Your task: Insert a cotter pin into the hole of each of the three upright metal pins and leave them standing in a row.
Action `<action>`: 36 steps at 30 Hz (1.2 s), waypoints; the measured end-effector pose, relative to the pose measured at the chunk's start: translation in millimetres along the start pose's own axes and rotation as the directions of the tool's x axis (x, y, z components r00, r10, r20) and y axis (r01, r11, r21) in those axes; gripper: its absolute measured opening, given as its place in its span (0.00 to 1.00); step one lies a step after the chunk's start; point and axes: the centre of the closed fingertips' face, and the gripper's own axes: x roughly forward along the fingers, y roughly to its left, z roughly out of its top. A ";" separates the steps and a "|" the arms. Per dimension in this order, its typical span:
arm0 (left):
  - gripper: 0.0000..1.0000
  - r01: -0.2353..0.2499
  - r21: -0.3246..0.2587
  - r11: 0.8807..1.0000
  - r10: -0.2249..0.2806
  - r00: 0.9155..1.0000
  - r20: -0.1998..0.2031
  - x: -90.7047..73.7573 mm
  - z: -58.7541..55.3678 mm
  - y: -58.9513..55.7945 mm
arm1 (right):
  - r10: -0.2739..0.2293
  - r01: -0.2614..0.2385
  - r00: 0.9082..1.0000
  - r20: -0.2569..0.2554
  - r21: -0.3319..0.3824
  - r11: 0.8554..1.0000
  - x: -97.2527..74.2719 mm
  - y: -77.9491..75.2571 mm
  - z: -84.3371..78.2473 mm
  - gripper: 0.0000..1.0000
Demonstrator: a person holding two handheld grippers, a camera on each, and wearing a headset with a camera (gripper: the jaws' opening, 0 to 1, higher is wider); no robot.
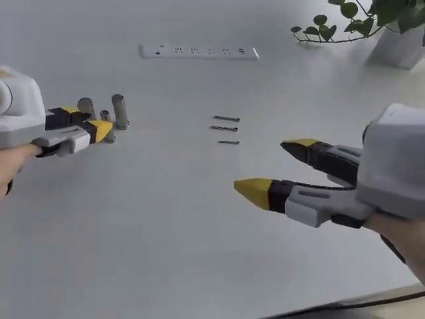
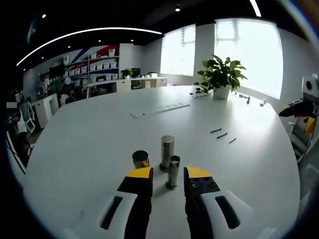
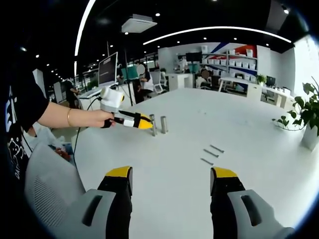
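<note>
Three upright metal pins stand close together at the table's left: one (image 1: 86, 106), a thinner one (image 1: 106, 121) and a taller one (image 1: 120, 111). My left gripper (image 1: 98, 130) is open right at them. In the left gripper view its jaws flank the thin pin (image 2: 173, 172) without closing on it, with the tall pin (image 2: 166, 152) and a dark-topped pin (image 2: 141, 159) just beyond. Three cotter pins (image 1: 225, 128) lie flat in a row at mid-table. My right gripper (image 1: 273, 168) hovers wide open and holds nothing, nearer than the cotter pins (image 3: 211, 153).
A white power strip (image 1: 199, 51) lies at the table's far side. A potted plant (image 1: 358, 20) stands at the far right corner. The white table (image 1: 166, 226) has its front edge at the lower right. Desks, shelves and people sit in the background of the room.
</note>
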 end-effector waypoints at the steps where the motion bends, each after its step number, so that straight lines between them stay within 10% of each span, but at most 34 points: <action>1: 0.22 0.004 0.001 1.000 -0.004 1.000 -0.001 1.2 -0.7 -0.4 | 0.001 -0.001 1.000 -0.001 0.001 1.000 0.2 0.0 -0.5 0.60; 27: 0.07 0.080 0.034 0.996 -0.080 0.997 0.009 11.3 -3.1 -10.9 | -0.006 0.007 1.000 -0.019 0.011 1.000 8.7 -4.0 -4.2 0.58; 36: 0.07 0.195 0.106 0.975 -0.198 0.980 0.018 7.5 1.0 -38.4 | -0.013 0.013 1.000 -0.017 0.004 1.000 7.7 -6.8 -1.9 0.58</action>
